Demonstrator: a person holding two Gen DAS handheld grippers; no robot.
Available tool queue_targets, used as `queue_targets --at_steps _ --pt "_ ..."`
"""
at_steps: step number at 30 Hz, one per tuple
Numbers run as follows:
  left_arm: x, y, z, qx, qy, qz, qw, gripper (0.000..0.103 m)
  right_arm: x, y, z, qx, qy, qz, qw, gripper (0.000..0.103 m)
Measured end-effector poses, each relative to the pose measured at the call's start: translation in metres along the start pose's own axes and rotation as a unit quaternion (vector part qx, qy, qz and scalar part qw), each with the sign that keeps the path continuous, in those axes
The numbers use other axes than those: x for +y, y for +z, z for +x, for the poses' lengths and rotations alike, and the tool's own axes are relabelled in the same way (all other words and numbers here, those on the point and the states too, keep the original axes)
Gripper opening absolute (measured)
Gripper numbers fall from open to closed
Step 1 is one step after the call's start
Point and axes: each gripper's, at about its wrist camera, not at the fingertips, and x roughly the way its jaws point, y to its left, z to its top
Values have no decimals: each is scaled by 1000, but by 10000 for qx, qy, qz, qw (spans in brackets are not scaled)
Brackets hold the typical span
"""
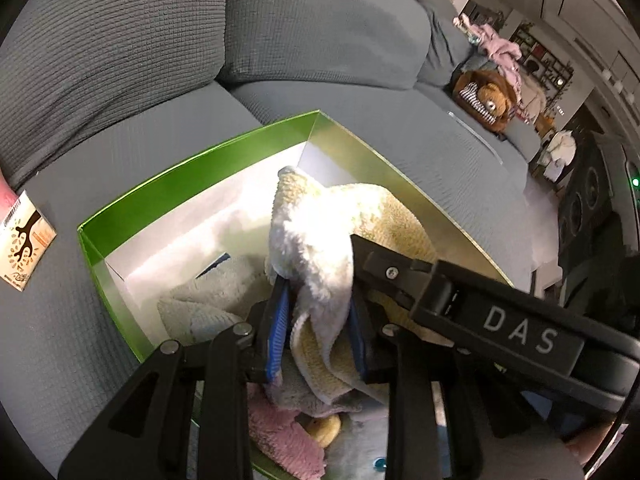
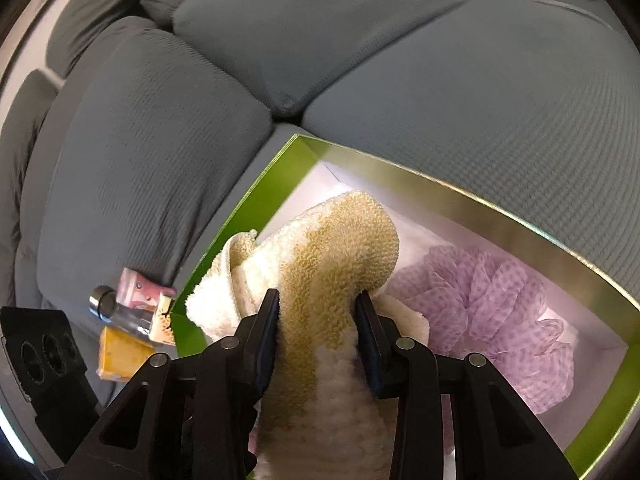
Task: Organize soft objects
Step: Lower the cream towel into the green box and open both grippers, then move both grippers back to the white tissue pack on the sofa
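Note:
A fluffy cream and tan towel [image 1: 320, 224] hangs over an open green box [image 1: 200, 164] that sits on a grey sofa. In the left wrist view my left gripper [image 1: 320, 320] has its blue pads pressed on a fold of the towel. The right gripper's black body marked DAS [image 1: 516, 328] reaches in from the right and touches the same towel. In the right wrist view my right gripper [image 2: 316, 300] is shut on the towel [image 2: 332, 240], above the box [image 2: 240, 216]. Inside lie a purple mesh bath pouf [image 2: 492, 312], a grey cloth [image 1: 208, 296] and a pink cloth [image 1: 280, 432].
A printed card [image 1: 24, 240] lies on the sofa seat left of the box. A pink packet [image 2: 140, 292], a metal cylinder [image 2: 108, 304] and a yellow box [image 2: 116, 352] lie by the box's corner. A teddy bear [image 1: 488, 100] and pink clothes [image 1: 500, 46] sit farther along the sofa.

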Motion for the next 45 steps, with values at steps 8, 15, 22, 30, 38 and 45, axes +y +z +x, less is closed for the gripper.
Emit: queue_targets --at_steps 8,15,22,30,38,45 --pt "-1 0 5 66 76 -55 9999 29 -8 0 2 19 -149 243 9996 38" --pt "2 0 -10 -174 -225 -251 9993 36 -10 1 -11 -137 -95 218 9996 57" --pt "0 -4 -55 -715 -550 -290 9955 71 -1 0 -47 -919 -14 18 9958 78" --pt "2 -11 -92 -1025 -638 -276 9923 79 -5 -1 -71 -1454 332 137 9887 86" --pt "29 -32 -134 -1473 -667 -710 9843 86 3 -6 -80 -1720 504 46 9838 91" --pt "80 -64 -173 -1760 118 -1285 9759 87 18 -13 -85 -1834 748 -212 9800 95"
